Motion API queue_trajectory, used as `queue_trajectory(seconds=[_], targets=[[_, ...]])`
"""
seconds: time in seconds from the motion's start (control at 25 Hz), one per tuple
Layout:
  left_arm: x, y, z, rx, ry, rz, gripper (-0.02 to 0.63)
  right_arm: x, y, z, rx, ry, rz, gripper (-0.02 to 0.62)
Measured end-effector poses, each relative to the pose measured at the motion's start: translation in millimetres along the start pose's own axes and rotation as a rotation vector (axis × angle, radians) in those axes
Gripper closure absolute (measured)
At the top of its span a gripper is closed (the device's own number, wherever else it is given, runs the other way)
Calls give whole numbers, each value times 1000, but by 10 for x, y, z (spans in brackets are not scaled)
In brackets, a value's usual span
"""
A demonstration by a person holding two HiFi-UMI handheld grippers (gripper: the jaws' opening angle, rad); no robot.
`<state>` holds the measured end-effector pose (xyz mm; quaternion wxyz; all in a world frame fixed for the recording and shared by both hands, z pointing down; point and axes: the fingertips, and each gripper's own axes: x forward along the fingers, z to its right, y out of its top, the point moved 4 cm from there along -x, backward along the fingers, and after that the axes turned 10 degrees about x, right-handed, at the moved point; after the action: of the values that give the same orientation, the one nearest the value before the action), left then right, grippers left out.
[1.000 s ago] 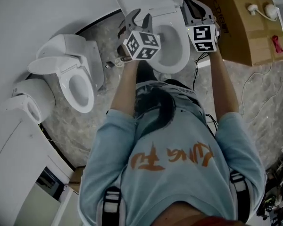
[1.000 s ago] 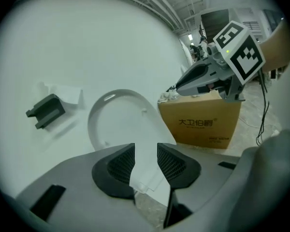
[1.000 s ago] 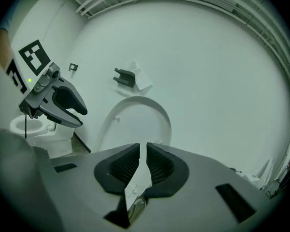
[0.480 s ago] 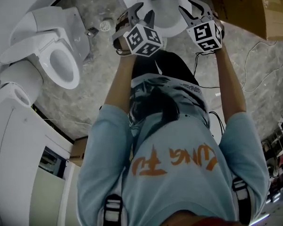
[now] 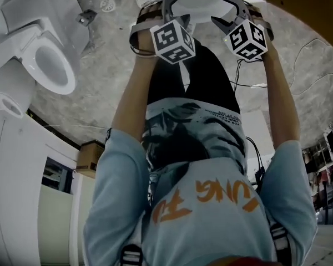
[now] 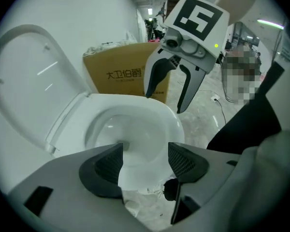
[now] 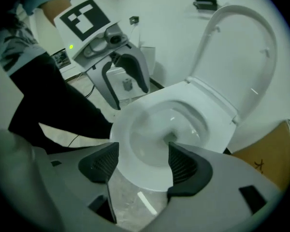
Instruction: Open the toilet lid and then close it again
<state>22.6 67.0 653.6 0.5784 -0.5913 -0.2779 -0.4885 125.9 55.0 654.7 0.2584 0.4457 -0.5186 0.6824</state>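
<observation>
The opening half looks done: the lid (image 6: 33, 81) stands upright, hinged at the back edge of the toilet bowl (image 6: 170, 125) and leaning towards the wall, with the bowl uncovered. The left gripper (image 6: 145, 164) and the right gripper (image 7: 144, 166) hover side by side above the bowl's front rim, pointing steeply down. The jaws of both have just been opening and now stand wide, with nothing between the pads. Closing is the step at hand. It likely calls for reaching over the bowl to the lid's free upper edge, tipping it forward and lowering it gently onto the rim.
</observation>
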Motion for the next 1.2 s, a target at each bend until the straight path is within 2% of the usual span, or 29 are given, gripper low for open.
queue_trajectory(seconds=[0.12, 0.32, 0.44, 0.6, 0.64, 0.72, 0.84, 1.0, 1.2], targets=[[289, -41, 237, 34, -93, 42, 288, 313, -261, -157, -110, 82, -86, 239], [728, -208, 512, 123, -200, -2, 265, 708, -501, -289, -212, 150, -165, 226], [890, -288, 544, 160, -241, -15, 256, 903, -591, -343, -298, 182, -214, 227], [914, -271, 513, 146, -313, -4, 249, 1081, -736, -385, -430, 207, -290, 230], [909, -270, 535, 161, -334, -11, 249, 1102, -752, -403, -455, 219, -307, 258], [921, -266, 600, 203, -369, -29, 249, 1110, -746, -412, -484, 240, -339, 273], [962, -232, 660, 235, -372, -45, 249, 1079, -721, -404, -504, 258, -377, 288], [983, -226, 694, 279, -347, -64, 249, 1024, -664, -418, -515, 275, -368, 296], [898, -265, 736, 399, -255, -89, 250, 793, -535, -450, -478, 315, -343, 296]])
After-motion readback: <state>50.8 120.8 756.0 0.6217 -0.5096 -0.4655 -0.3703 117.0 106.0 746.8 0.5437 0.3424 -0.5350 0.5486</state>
